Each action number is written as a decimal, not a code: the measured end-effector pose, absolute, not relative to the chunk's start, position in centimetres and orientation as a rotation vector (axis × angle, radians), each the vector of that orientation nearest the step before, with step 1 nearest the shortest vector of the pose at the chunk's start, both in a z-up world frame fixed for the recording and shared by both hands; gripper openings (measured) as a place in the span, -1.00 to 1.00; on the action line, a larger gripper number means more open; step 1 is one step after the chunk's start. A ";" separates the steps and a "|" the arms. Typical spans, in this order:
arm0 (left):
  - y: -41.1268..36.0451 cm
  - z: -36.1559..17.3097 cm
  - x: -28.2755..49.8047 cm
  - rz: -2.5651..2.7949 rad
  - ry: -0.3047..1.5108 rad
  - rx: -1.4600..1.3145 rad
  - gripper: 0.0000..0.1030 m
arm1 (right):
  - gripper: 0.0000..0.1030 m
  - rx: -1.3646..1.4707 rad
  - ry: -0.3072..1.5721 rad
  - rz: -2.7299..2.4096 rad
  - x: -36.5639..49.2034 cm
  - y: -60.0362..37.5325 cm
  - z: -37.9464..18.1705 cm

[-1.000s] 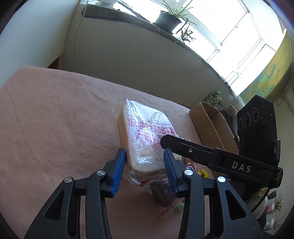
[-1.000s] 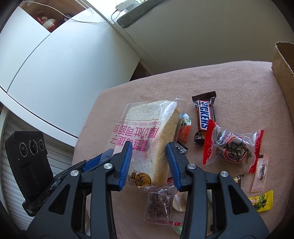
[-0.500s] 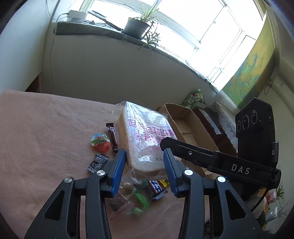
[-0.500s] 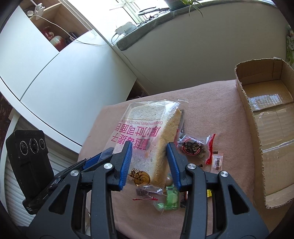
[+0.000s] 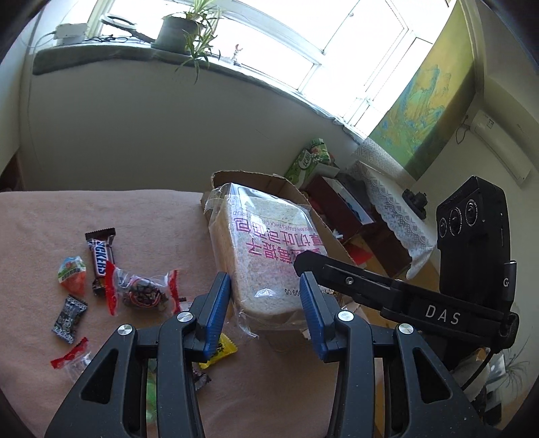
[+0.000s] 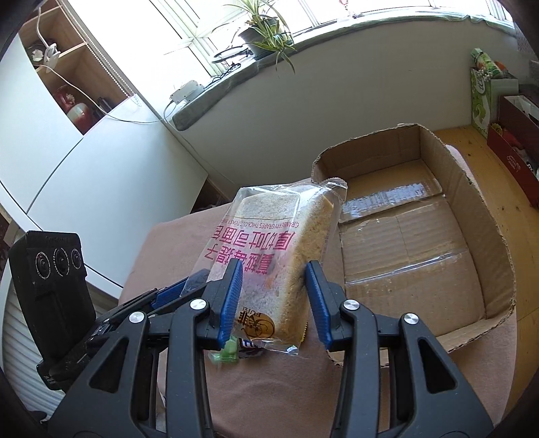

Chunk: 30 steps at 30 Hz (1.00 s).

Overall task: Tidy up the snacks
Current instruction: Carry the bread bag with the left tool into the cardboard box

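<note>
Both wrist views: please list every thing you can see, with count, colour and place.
bread bag: 1, clear with pink print, held up between both grippers beside the box
cardboard box: 1, brown, open and empty, on the cloth
Snickers bar: 1, brown, on the cloth
red-ended packet: 1, clear and red, beside the Snickers bar
orange-green candy: 1, left of the Snickers bar
black-white candy: 1, nearer the camera
yellow sachet: 1, under the left gripper
cloth: 1, pink, covers the table
potted plant: 1, green, on the windowsill
left gripper: 1, black and blue, shut on the bread bag
right gripper: 1, black and blue, shut on the bread bag
</note>
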<state>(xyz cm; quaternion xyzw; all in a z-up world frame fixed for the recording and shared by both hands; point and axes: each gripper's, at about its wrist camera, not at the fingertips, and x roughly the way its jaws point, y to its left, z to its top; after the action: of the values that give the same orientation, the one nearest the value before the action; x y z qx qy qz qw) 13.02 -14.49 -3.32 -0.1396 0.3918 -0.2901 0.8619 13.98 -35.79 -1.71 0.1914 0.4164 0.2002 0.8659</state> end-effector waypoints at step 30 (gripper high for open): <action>-25.3 -4.9 13.9 -0.660 0.891 -0.098 -0.25 | -0.19 0.390 0.866 0.197 14.0 -45.5 -5.2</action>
<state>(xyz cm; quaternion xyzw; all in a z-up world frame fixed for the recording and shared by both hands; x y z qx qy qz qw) 13.88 -25.27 -4.87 -0.0465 0.4229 -0.3130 0.8491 13.98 -45.48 -5.22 0.1875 0.4164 0.0948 0.8846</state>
